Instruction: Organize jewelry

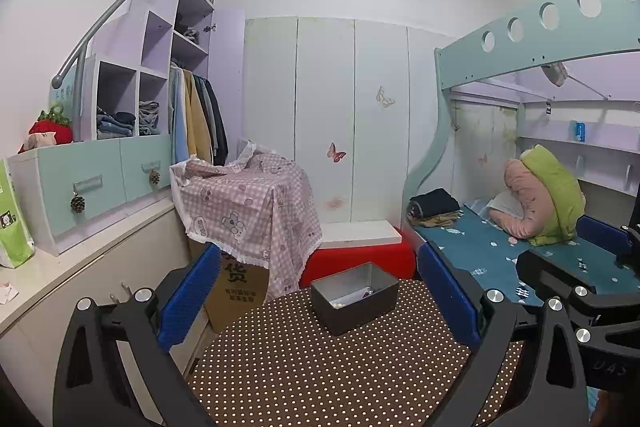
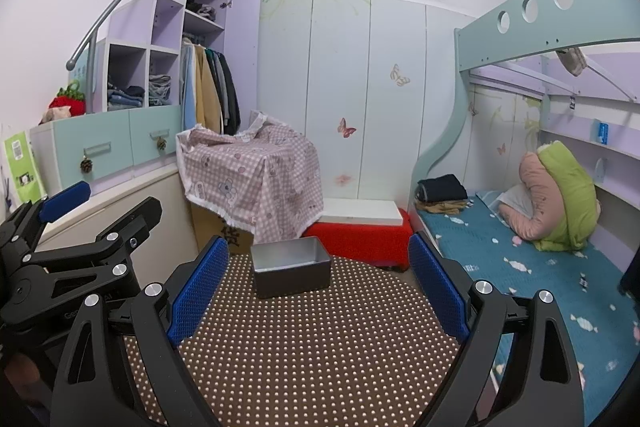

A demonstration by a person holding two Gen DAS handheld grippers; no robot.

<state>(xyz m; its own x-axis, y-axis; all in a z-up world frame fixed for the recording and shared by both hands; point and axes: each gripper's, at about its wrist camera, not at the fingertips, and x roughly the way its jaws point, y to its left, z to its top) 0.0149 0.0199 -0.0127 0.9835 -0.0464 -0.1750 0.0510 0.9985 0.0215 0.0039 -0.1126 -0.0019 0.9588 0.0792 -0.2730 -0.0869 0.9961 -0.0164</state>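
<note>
Left wrist view shows you the grey metal tin (image 1: 354, 297) sitting at the far edge of the polka-dot counter (image 1: 340, 379), with a few small jewelry pieces (image 1: 352, 299) on its floor. Your left hand-held gripper (image 1: 320, 301) has its jaws spread wide and empty; your right hand-held gripper (image 2: 316, 291) is the same, apart and holding nothing. Expect the pieces to be light, tiny and slippery against metal, so pinch each at its bulkiest part with the fingertips. What they are is too small to tell, and from the right wrist the tin's front wall hides them entirely.
</note>
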